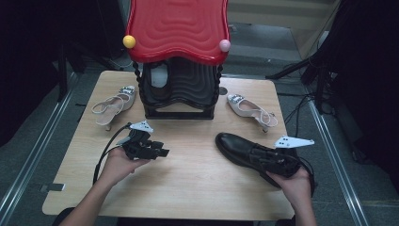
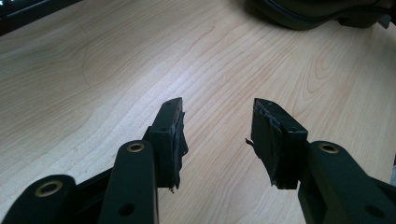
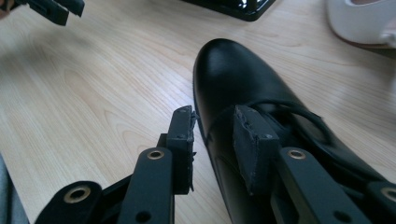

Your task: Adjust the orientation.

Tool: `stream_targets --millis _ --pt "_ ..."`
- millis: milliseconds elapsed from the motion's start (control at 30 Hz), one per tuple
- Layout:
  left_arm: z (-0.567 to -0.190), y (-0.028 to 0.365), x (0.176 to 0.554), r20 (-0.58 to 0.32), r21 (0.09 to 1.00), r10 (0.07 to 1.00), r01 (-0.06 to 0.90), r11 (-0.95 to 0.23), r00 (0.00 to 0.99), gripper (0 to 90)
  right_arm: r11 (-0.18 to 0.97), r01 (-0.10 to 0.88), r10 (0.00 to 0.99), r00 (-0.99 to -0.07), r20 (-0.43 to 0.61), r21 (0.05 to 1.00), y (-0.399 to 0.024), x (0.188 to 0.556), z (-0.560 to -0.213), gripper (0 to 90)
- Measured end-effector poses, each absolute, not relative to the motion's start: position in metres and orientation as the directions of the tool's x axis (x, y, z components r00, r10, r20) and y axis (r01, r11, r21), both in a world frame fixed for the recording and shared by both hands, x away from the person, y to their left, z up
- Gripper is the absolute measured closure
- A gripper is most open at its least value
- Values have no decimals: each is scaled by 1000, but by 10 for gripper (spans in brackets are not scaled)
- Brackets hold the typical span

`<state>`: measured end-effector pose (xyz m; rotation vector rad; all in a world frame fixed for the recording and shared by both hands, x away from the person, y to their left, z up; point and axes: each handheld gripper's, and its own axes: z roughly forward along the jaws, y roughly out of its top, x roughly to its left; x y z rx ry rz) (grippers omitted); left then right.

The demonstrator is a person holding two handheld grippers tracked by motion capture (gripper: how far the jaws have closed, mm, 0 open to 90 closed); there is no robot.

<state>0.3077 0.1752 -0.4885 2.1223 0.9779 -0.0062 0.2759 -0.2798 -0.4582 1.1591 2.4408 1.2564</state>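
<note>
Right gripper view, fingers [image 3: 252, 154] seemingly straddling black shoe [image 3: 233, 74]

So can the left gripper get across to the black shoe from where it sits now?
Probably yes. Bare table lies between the left gripper and the black shoe, and its jaws stand open with nothing between them. The right gripper already straddles the shoe's side.

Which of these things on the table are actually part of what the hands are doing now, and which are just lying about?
In the job:
- glossy black leather lace-up shoe, its side between the right gripper fingers
- left gripper, open over bare wood

Lying about:
- two pale strappy heeled sandals with buckles, left and right
- black tiered rack with wavy red top
- light wooden table
</note>
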Motion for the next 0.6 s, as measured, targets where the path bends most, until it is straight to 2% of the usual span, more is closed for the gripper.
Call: stream_targets --millis 267,400,500,567,600 --pt "-489 173 309 -305 654 639 643 -398 706 534 306 567 735 -651 189 765 -306 262 -448 729" --pt "-489 173 311 -300 653 638 640 -405 709 533 334 600 761 -627 169 727 -316 257 -450 728" --pt "-490 174 312 -300 653 641 642 -402 706 531 360 642 765 -619 181 677 -318 257 -460 673" --pt "-489 174 313 -303 655 643 644 -395 703 530 366 649 767 -616 179 667 -315 259 -461 669" --pt "-489 174 313 -304 658 642 643 -393 704 529 401 643 751 -639 167 652 -306 262 -465 656"
